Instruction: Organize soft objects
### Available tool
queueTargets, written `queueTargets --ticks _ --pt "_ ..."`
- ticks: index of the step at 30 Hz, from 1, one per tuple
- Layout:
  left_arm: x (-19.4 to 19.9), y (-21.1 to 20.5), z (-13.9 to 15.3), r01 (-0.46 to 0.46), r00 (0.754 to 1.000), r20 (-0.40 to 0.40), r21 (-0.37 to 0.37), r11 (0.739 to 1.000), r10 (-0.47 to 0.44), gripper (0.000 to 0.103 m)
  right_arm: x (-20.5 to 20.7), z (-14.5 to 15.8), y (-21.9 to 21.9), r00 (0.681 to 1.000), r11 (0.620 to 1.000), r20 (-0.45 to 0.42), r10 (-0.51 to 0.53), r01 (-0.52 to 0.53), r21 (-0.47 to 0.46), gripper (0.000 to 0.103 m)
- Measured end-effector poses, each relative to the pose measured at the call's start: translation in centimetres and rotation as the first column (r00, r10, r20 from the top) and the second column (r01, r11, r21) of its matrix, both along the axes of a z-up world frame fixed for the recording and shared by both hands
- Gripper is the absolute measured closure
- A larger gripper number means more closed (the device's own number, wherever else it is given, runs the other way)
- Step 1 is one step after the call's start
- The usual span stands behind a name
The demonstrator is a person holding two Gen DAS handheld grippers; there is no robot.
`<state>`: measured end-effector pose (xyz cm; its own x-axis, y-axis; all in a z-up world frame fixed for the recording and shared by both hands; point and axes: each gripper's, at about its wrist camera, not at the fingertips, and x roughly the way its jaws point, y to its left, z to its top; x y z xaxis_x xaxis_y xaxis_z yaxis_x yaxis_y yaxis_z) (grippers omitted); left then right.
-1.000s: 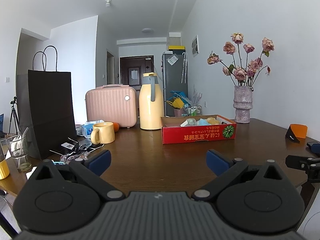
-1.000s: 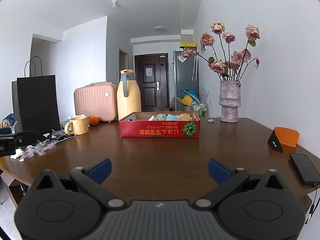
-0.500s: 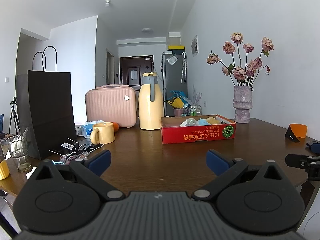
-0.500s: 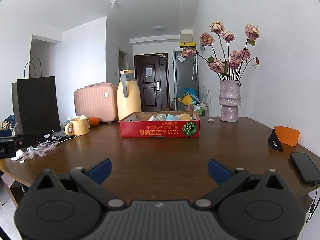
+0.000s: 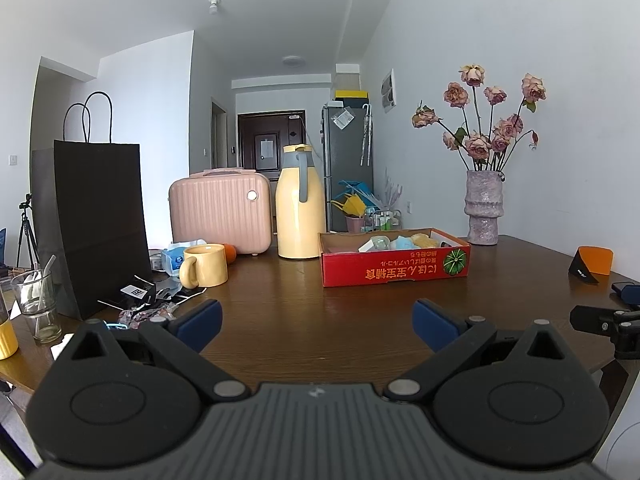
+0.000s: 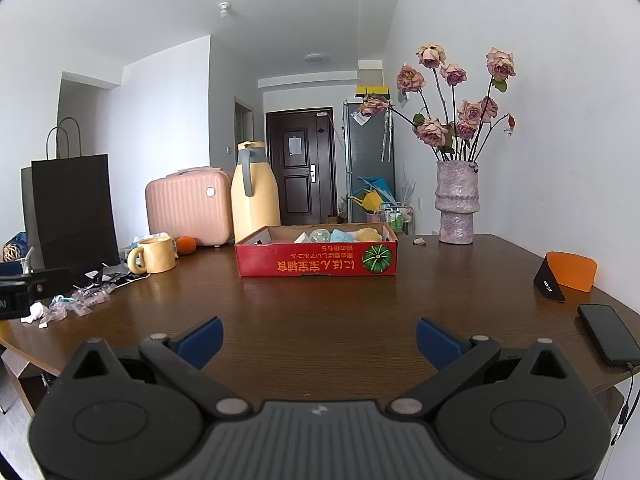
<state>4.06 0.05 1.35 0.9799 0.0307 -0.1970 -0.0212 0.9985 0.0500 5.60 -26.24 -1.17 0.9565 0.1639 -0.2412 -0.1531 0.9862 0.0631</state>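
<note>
Both claws are held low over the near edge of the dark wooden worktop (image 6: 320,312), each with its blue-tipped fingers spread wide apart and nothing between them. The left claw (image 5: 316,322) and the right claw (image 6: 319,338) point the same way, straight at the red cardboard box (image 6: 316,262) that sits ahead of them, well apart from either. That squared-up, open-fingered pose fits a resting or ready stance: wide fingers suit bulky, yielding things that must be enclosed rather than pinched.

The soft objects (image 6: 344,235) lie inside the box, huddled toward its far right end as seen from the right claw: a pale blue puff, a yellowish one beside it, and a clear roundish piece to their left. Only their tops show over the wall, so how many there are, and whether they are sorted, cannot be told. The shallow box keeps them from rolling about, and its low wall would let a claw come in from above.

Soft things gathered in a box with both claws empty fits two stages alike: the pieces collected and the claws drawn back, or the pieces waiting to be taken out and arranged.

Ahead and left of the claws stand a yellow mug (image 5: 205,265), a yellow thermos jug (image 5: 301,204) and a pink case (image 5: 220,212); ahead and right, a vase of dried roses (image 6: 456,208). A phone (image 6: 608,334) lies just right of the right claw.
</note>
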Motion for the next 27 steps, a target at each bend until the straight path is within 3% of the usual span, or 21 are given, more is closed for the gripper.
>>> queueTargets --ticks 27 --pt "-0.02 0.02 0.06 0.006 1.0 0.008 0.006 1.0 -0.006 0.0 0.02 0.03 0.17 1.0 1.0 0.0 -0.005 0.005 0.002 0.0"
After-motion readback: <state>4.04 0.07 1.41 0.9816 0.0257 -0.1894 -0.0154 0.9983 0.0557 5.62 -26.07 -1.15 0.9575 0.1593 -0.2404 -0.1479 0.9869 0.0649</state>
